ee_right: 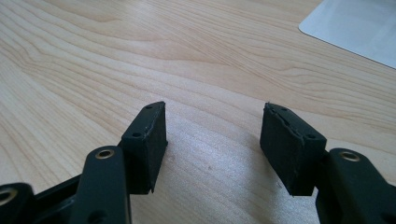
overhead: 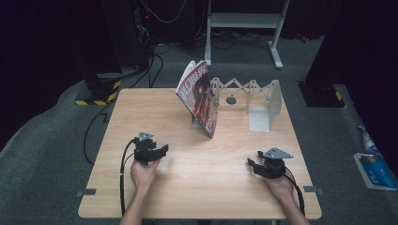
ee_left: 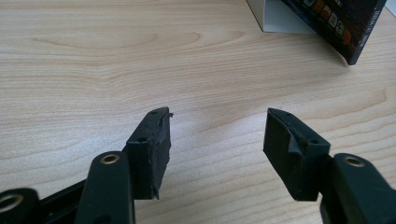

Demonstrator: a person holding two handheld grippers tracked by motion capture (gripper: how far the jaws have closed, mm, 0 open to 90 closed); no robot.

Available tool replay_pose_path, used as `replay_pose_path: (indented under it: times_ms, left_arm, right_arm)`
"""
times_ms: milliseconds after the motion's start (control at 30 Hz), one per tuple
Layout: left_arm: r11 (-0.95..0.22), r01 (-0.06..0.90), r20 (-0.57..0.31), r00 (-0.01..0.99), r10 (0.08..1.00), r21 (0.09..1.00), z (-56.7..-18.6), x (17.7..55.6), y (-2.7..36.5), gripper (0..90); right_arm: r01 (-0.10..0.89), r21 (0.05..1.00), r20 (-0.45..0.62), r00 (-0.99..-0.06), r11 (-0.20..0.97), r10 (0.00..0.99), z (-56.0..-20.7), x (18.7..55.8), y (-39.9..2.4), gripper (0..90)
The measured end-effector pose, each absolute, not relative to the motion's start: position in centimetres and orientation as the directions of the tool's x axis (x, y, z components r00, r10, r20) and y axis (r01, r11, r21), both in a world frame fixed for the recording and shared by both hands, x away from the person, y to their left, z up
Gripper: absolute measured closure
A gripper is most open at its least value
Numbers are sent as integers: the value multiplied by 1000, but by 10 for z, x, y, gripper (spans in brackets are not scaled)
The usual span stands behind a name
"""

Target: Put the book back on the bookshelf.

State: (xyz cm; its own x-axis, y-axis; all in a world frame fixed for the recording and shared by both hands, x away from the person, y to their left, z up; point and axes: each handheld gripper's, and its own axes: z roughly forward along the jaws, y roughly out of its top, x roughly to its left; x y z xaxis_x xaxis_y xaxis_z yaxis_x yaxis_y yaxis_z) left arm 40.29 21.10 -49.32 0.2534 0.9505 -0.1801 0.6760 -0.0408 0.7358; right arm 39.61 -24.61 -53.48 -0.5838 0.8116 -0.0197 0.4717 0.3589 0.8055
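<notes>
A red-and-dark glossy magazine (overhead: 201, 96) stands tilted near the far edge of the light wooden tabletop (overhead: 202, 187), about midway along that edge, leaning back against the left end plate of a pale grey expanding rack with a zigzag lattice (overhead: 256, 101). The rack's right end plate stands farther right along the same far edge, its flat foot resting on the wood. In the left gripper view, the magazine's dark lower corner (ee_left: 348, 28) shows at upper right with a pale plate behind it; in the right gripper view, a pale flat plate (ee_right: 355, 25) lies at the upper right corner.

My left gripper (overhead: 151, 151) sits toward the near left part of the tabletop, held in my left hand (overhead: 143, 173), its black jaws pointing right and slightly away from me. In its own view the left gripper (ee_left: 217, 140) has its jaws spread wide, bare wood between the pads, nothing held.

My right gripper (overhead: 256, 165) sits toward the near right corner, held in my right hand (overhead: 281, 183), jaws pointing left, a grey three-cornered plate on top. In its own view the right gripper (ee_right: 212, 140) likewise stands wide apart and empty over bare wood grain.

Both grippers lie well apart from each other and from the magazine. A black cable (overhead: 124, 173) trails from the left gripper over the near edge.
</notes>
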Motion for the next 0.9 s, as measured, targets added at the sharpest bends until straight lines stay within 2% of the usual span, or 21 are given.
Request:
replay_pose_path:
  times_ms: [467, 900]
  left_arm:
    - [-43, 676, -157, 233, 960, 736, -507, 407, 207, 411]
    - [-96, 684, -86, 227, 970, 723, -518, 410, 202, 408]
  right_arm:
    - [472, 805, -19, -584, 359, 812, -535, 396, -246, 411]
    - [472, 805, -20, -584, 359, 812, -535, 396, -246, 411]
